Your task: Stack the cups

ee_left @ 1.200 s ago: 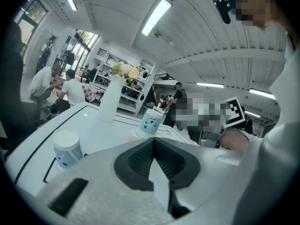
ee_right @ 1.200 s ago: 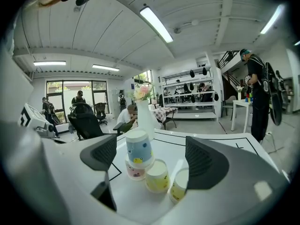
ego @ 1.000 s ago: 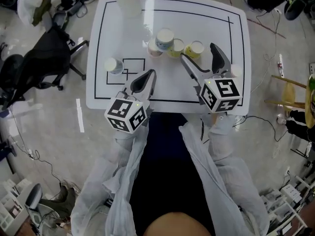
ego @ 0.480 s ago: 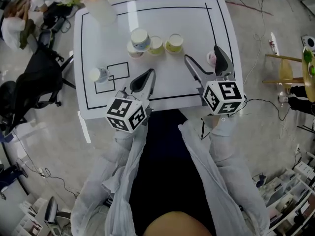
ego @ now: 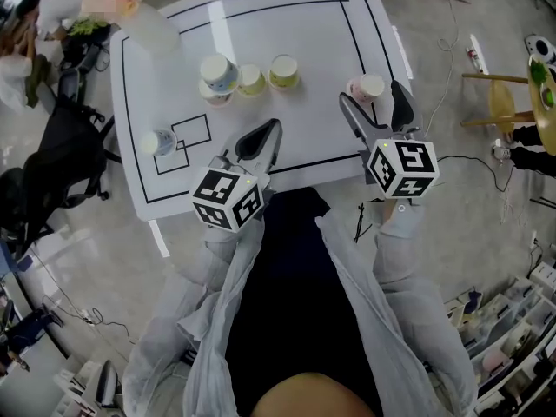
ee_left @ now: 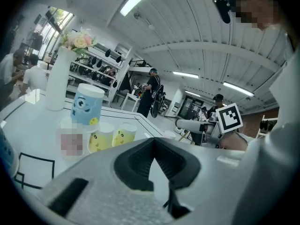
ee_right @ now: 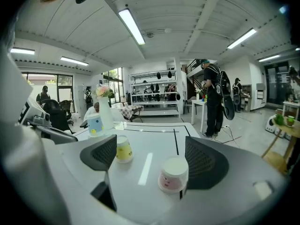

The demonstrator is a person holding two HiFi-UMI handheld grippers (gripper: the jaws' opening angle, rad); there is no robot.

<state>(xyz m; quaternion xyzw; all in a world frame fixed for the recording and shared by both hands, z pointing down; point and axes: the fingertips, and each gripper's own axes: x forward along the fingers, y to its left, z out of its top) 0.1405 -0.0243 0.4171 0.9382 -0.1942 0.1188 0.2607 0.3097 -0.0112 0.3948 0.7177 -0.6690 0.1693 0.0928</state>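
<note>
The small pink paper cup (ego: 367, 87), upside down with its white bottom up, stands alone near the three o'clock edge of the white table with black lines (ego: 287, 24). It is now in the gap of the right gripper (ego: 373, 102). One second ago this cup was still outside the gap, at the two o'clock side of the jaws, so the gripper has lined itself on it. In the right gripper view the cup (ee_right: 173, 174) is just beside the right-hand jaw. The jaws stay wide apart and neither pad presses on it, so I judge that closing is the next need. At ten o'clock from this cup, well apart, is a row: a blue cup sitting on another pink cup (ego: 217, 69), then two yellow cups (ego: 250, 78). Probably the pink cup must go there. The left gripper (ego: 271, 130) waits at eight o'clock with its jaws together and nothing between them. One more bluish cup (ego: 159, 141) stands at nine o'clock, far from all.
</note>
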